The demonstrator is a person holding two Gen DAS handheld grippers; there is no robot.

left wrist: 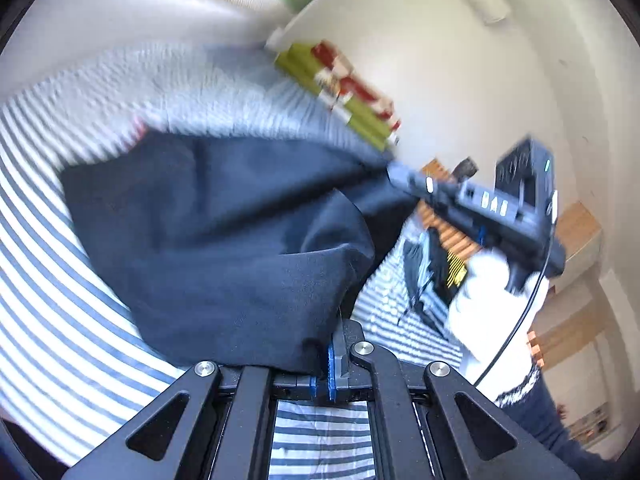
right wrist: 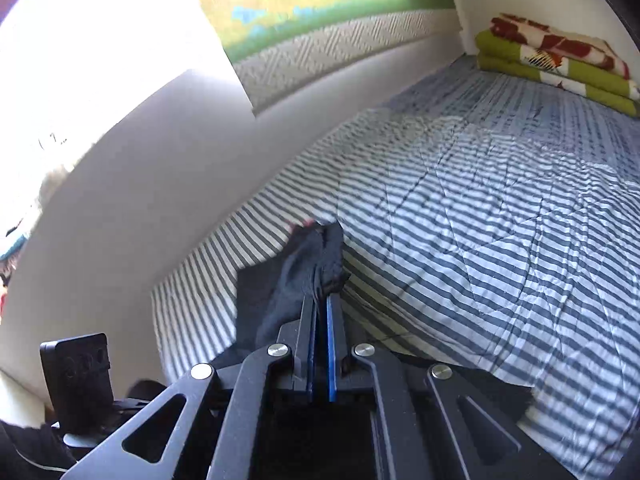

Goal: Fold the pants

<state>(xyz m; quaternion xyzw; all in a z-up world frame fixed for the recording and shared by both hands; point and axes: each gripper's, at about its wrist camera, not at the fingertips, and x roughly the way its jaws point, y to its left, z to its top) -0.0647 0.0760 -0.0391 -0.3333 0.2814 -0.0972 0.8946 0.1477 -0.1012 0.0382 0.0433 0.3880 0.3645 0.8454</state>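
Dark navy pants [left wrist: 224, 236] hang stretched above a striped bed. My left gripper [left wrist: 331, 354] is shut on their lower edge, cloth bunched between its blue pads. In the left wrist view the right gripper [left wrist: 394, 174] holds the far corner of the same cloth, a white-sleeved hand [left wrist: 496, 280] behind it. In the right wrist view my right gripper [right wrist: 320, 300] is shut on a crumpled fold of the pants [right wrist: 308, 264], which trail down to the left over the bed.
A blue-and-white striped bedspread [right wrist: 480, 208] covers the bed. Folded green and red blankets [right wrist: 560, 60] are stacked at the far end by the wall. A white wall [right wrist: 160, 168] runs along the bed's left side. A black device [right wrist: 76, 384] sits low left.
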